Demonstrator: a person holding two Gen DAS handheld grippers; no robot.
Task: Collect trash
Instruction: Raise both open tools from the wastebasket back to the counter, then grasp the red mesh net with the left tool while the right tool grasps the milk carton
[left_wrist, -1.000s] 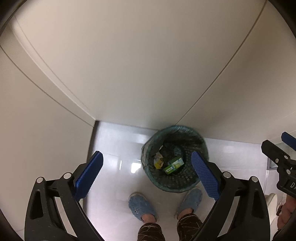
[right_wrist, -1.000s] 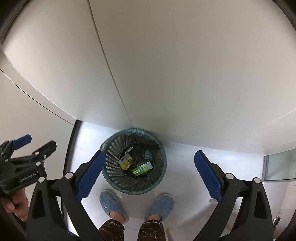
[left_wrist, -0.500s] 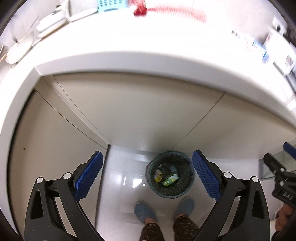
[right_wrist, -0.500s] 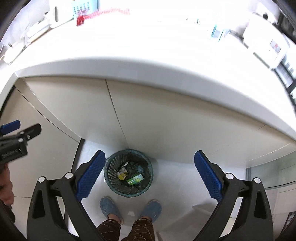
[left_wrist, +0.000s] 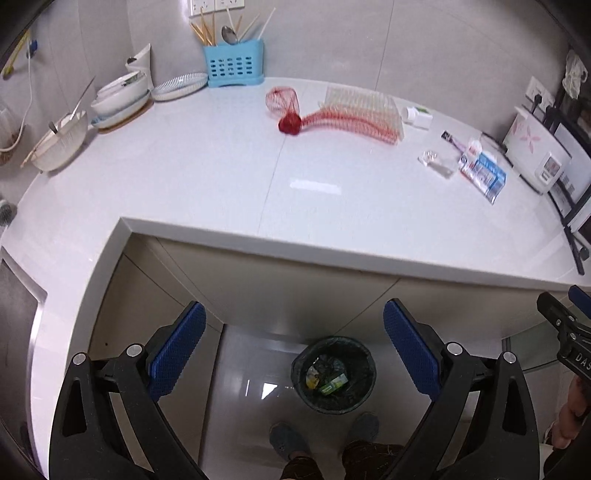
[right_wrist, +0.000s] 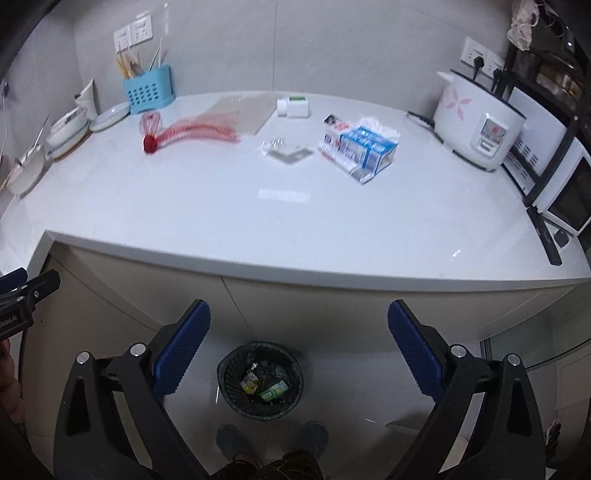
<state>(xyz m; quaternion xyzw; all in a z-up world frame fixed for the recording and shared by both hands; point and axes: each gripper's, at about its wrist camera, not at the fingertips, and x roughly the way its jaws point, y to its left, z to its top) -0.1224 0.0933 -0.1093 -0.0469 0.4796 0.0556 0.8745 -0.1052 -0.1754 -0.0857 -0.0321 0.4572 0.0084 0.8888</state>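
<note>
A dark mesh bin (left_wrist: 333, 374) (right_wrist: 260, 380) stands on the floor below the counter, holding a yellow wrapper and a green carton. On the white counter (left_wrist: 221, 177) (right_wrist: 258, 218) lie a red net bag (left_wrist: 321, 120) (right_wrist: 184, 131), a clear plastic tray (left_wrist: 364, 107), a blue-white wrapper (left_wrist: 482, 171) (right_wrist: 364, 149), a clear plastic scrap (left_wrist: 436, 162) (right_wrist: 286, 151) and a small white box (left_wrist: 419, 115) (right_wrist: 293, 107). My left gripper (left_wrist: 291, 350) and my right gripper (right_wrist: 299, 350) are both open and empty, held high above the bin, short of the counter edge.
Bowls and plates (left_wrist: 122, 96) and a blue utensil holder (left_wrist: 234, 64) stand at the counter's back left. A rice cooker (right_wrist: 480, 129) and a microwave (right_wrist: 569, 195) stand at the right. The person's slippered feet (right_wrist: 271, 439) are beside the bin.
Both grippers have risen from low over the bin and tilted up, so the countertop and its trash have come into view. Both stay open and empty.
</note>
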